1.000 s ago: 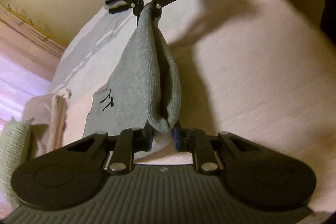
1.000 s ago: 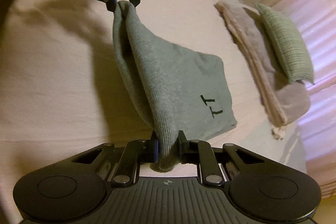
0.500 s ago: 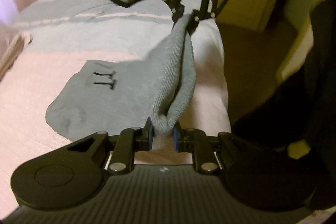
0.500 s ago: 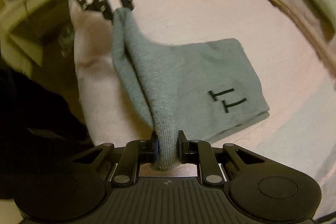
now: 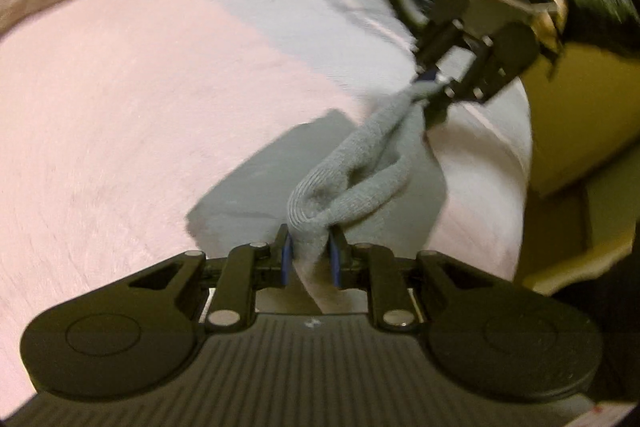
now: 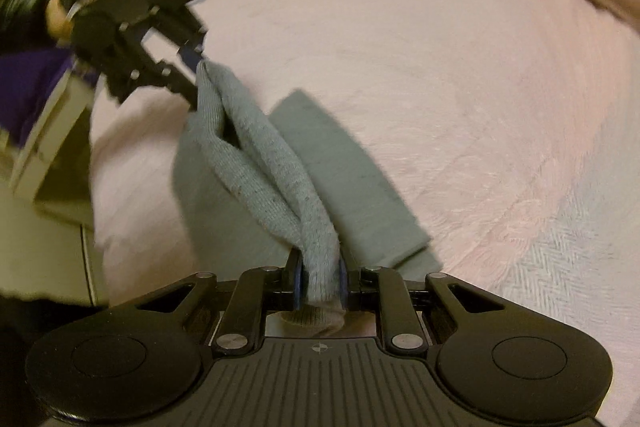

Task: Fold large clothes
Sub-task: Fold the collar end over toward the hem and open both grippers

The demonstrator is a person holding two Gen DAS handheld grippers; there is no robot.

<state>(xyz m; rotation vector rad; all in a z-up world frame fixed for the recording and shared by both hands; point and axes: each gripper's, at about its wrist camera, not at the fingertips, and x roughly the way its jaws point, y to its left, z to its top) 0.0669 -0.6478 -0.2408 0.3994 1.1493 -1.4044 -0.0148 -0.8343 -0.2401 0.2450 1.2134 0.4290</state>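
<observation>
Your left gripper (image 5: 308, 251) is clamped on one end of the grey knitted garment (image 5: 352, 167), its jaws nearly closed around a bunched fold. The garment stretches between your hands, the rest draping onto the pink bedspread (image 5: 120, 99). Your right gripper (image 6: 320, 279) pinches the other end just as tightly.

Each camera sat just behind its own jaws and looked down along them, very close to the grey cloth (image 5: 352, 183) pinched between them. The left view faced past its jaws to the right gripper (image 5: 430, 85); the right view faced the left gripper (image 6: 192, 65). Both shared the cloth and the pink bed (image 6: 440, 67) beyond the jaws.
</observation>
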